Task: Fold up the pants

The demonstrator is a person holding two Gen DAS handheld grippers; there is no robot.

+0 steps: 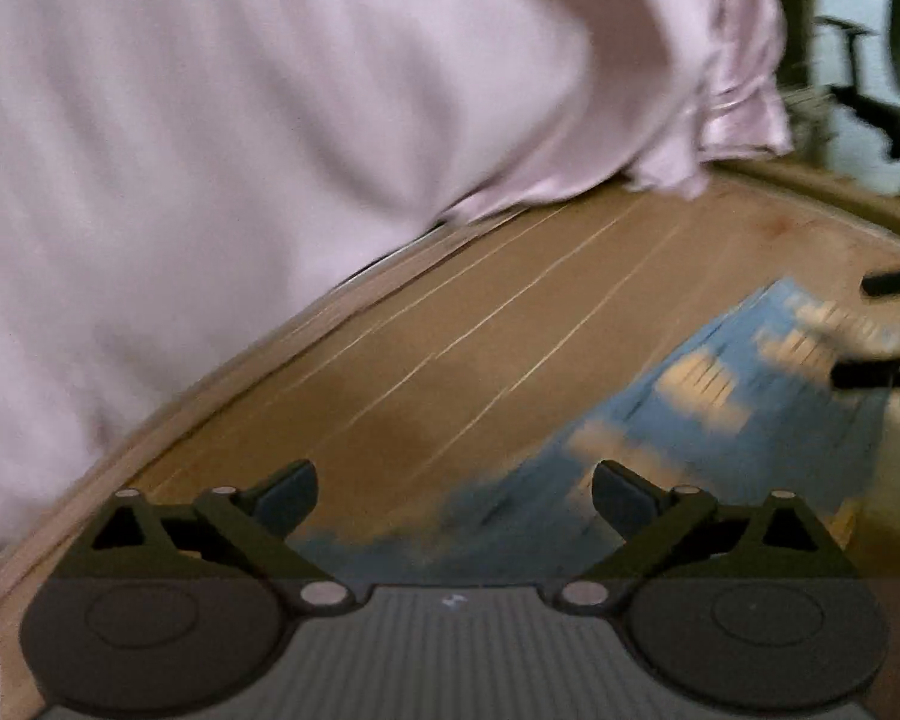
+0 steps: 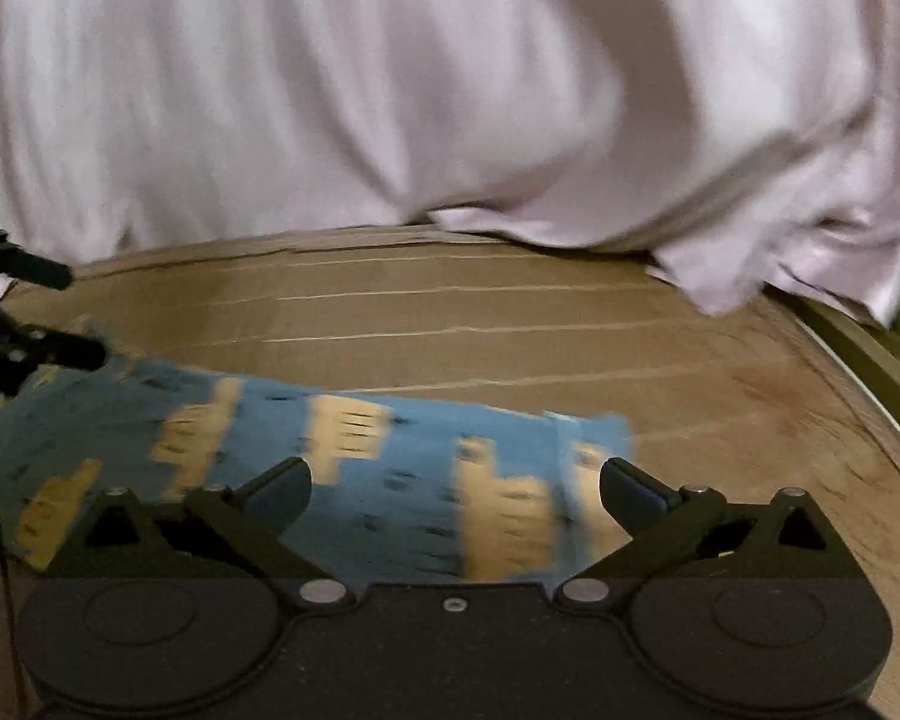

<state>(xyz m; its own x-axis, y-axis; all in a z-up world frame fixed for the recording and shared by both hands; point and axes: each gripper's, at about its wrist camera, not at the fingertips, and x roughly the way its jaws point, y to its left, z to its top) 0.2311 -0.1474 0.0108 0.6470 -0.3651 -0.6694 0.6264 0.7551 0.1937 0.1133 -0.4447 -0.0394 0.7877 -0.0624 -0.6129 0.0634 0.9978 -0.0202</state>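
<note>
We find no brand, label or writing that can be read in either view; the pictures are blurred.

Nearest to us in the left wrist view, the left gripper point(image 1: 455, 495) has its two fingers wide apart and holds nothing. In the right wrist view the right gripper point(image 2: 456, 495) is the same, fingers spread, nothing between them.

Just beyond both lie the pants point(image 2: 342, 468), flat on the wooden table point(image 2: 510, 324). They are blue with a pattern of pale yellow blocks and small dark marks, and they look like a folded band. In the right wrist view they run from the near left to the middle; in the left wrist view they lie at the near right point(image 1: 720, 414).

Farther on, the bare table shows thin light lines. At the far edge we see a person's pale pink garment point(image 2: 390, 78), which hangs over the table edge.
</note>
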